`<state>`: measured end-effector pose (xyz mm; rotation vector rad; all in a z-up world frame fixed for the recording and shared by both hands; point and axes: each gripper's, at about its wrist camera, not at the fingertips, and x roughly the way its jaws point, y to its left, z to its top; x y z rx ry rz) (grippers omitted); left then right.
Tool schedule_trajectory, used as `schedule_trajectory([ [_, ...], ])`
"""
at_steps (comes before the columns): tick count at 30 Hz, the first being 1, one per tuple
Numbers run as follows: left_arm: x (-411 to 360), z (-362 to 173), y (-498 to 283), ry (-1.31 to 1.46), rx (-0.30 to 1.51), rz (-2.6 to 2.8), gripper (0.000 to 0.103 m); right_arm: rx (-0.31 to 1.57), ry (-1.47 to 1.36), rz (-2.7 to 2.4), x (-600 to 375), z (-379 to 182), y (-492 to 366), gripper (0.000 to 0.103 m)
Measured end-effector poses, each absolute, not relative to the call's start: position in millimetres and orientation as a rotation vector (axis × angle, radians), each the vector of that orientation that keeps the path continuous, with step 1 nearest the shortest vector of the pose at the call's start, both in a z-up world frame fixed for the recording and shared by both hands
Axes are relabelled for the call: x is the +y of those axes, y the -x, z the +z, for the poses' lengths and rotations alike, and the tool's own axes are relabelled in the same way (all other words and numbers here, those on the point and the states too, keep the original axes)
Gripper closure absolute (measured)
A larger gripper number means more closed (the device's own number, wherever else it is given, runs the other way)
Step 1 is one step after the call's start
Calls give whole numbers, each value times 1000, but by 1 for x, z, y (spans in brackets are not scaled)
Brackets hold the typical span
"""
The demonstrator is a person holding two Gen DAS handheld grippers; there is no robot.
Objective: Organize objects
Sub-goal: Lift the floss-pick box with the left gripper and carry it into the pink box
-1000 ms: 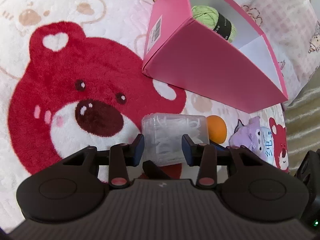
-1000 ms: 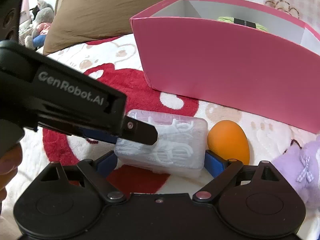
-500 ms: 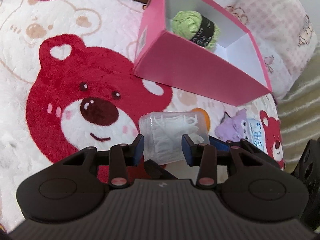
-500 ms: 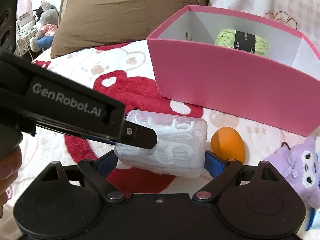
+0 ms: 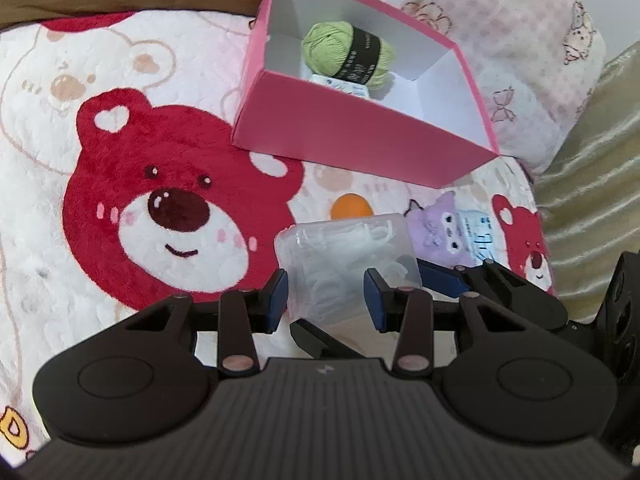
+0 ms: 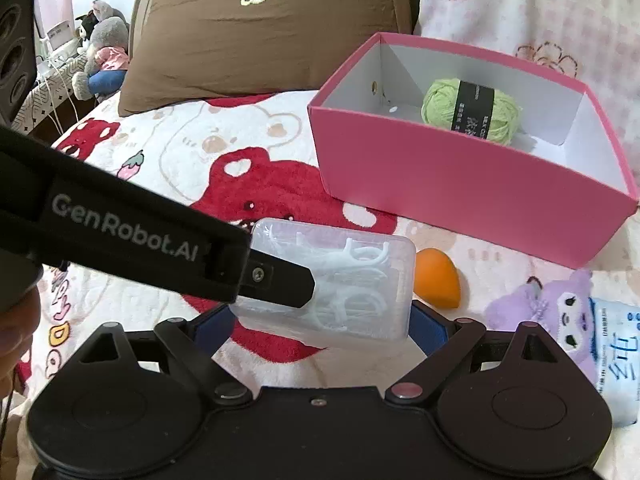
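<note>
1. On my left, the left gripper (image 5: 325,295) has its blue pads pressed to the two sides of the clear plastic box (image 5: 347,265) of floss picks, jaws narrowed to the box's width.
2. The same box sits across the right gripper (image 6: 320,322), whose jaws stand much wider, one pad at each short end. I judge both tongs share the hold, though the right pads are partly hidden under the box, so I can't swear to firm contact there.
3. The box hangs above the blanket (image 5: 48,184), over its near right part, clear of the red bear print (image 5: 160,200) and lower than the rim of the pink box (image 5: 360,140).
4. Farther right on the blanket lie an orange egg-shaped sponge (image 6: 436,280) and a purple plush toy (image 6: 548,312), both not yet put away, close to the pink box's near wall.
5. The pink box stands toward the blanket's far right corner, open, with a ball of green yarn (image 6: 472,114) already inside against its far wall.
6. The step in hand, as I read it, is carrying the floss box to the pink box. Next I need more height to clear the near wall, a forward move over the empty floor beside the yarn, then both tongs opening together so the box drops flat.
</note>
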<state>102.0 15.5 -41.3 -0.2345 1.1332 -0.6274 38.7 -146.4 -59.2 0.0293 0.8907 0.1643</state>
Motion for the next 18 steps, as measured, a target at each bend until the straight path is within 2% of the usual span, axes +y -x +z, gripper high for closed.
schedule_trajectory([
  [18, 11, 10, -64, 211, 1060, -653, 63, 875, 2, 152, -150, -7, -7, 9],
])
